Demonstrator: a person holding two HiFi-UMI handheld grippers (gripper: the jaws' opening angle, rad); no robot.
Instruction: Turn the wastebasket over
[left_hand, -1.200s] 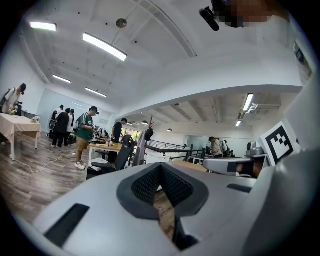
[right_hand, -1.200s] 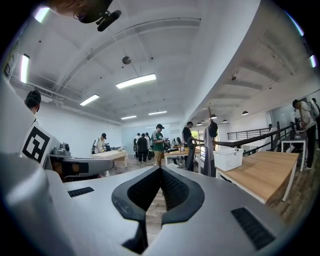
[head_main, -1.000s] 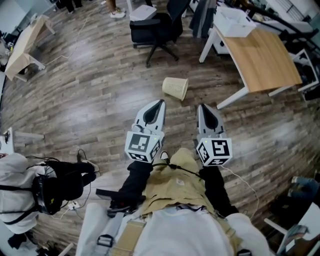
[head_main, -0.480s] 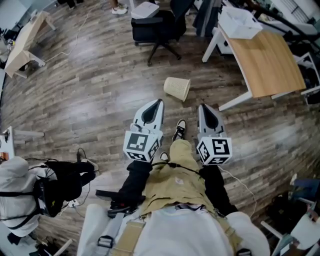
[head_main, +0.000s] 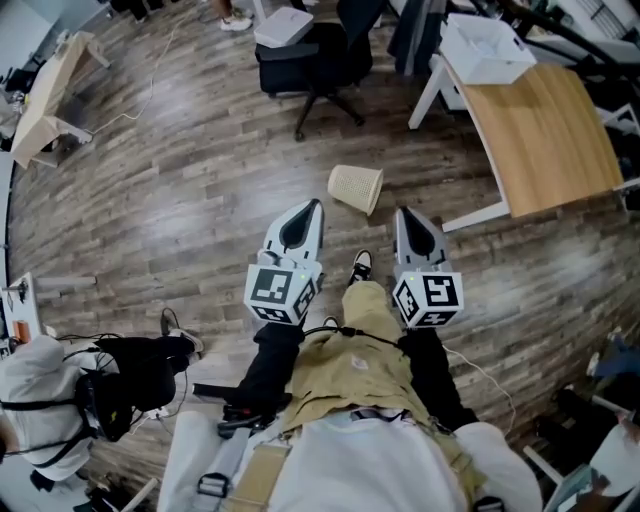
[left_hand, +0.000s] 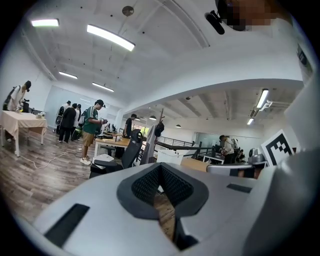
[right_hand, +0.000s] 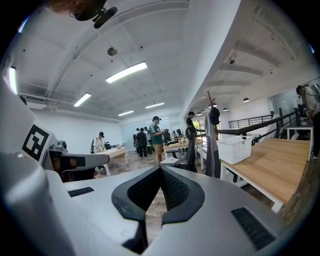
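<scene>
In the head view, the wastebasket (head_main: 356, 188) lies on its side on the wooden floor (head_main: 190, 190), its open mouth turned toward the right, just ahead of both tools and touching neither. The left gripper (head_main: 314, 208) and the right gripper (head_main: 403, 214) point forward side by side, each narrowed to a closed tip and carrying nothing, with the person's shoe (head_main: 361, 265) on the floor between them. A black office chair (head_main: 310, 60) stands beyond the wastebasket, and a wooden desk (head_main: 545, 125) with a white basket (head_main: 485, 50) on it stands to the right. In the left gripper view, the left gripper (left_hand: 160, 166) has its ribbed pads meeting at the tip with nothing between them; people stand by desks far back in the room. In the right gripper view, the right gripper (right_hand: 160, 170) is likewise pressed together and empty, with the desk (right_hand: 275, 165) and white basket (right_hand: 235, 147) to its right.
</scene>
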